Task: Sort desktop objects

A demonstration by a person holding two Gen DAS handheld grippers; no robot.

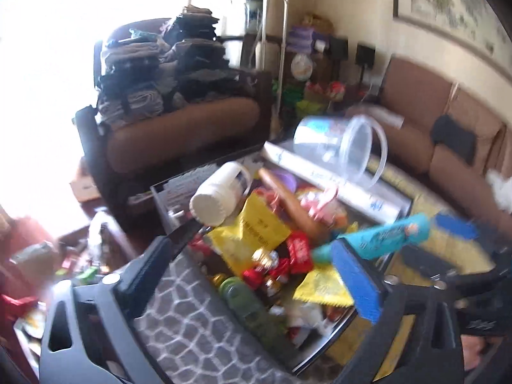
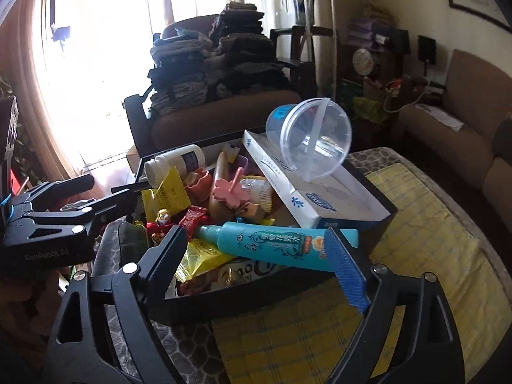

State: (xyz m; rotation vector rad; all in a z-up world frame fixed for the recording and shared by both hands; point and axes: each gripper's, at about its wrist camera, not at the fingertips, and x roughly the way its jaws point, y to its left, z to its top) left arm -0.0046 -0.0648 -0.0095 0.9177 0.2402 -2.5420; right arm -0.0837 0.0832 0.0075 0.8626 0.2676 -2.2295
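Jaws of the right gripper (image 2: 256,265) stand wide apart over the near wall of a black bin (image 2: 256,300), and no pad presses on anything; a teal tube (image 2: 278,243) lies across the gap between them, resting on the heap inside the bin with its capped end toward 9 o'clock. The left gripper (image 1: 265,240) is likewise spread wide, its fingers framing the heap with nothing clamped; in the right wrist view it shows at 9 o'clock, its fingertips beside a white bottle (image 2: 174,161). That bottle lies on its side at the far left of the bin, at about 11 o'clock from the tube, cap pointing toward the camera. Below it sits a yellow packet (image 2: 166,195), and red-wrapped candies (image 2: 192,219) lie just beside the tube's cap. A pink flower-shaped piece (image 2: 228,193) rests near the middle of the pile. At 1 o'clock a white box (image 2: 320,192) leans along the bin's right side, and a clear plastic tub (image 2: 308,140) with a handle lies tipped on it, mouth facing the camera. The bin stands on a table (image 2: 425,224) covered with a yellow checked cloth. Behind, at 12 o'clock, an armchair (image 2: 224,121) holds stacked folded cloths.
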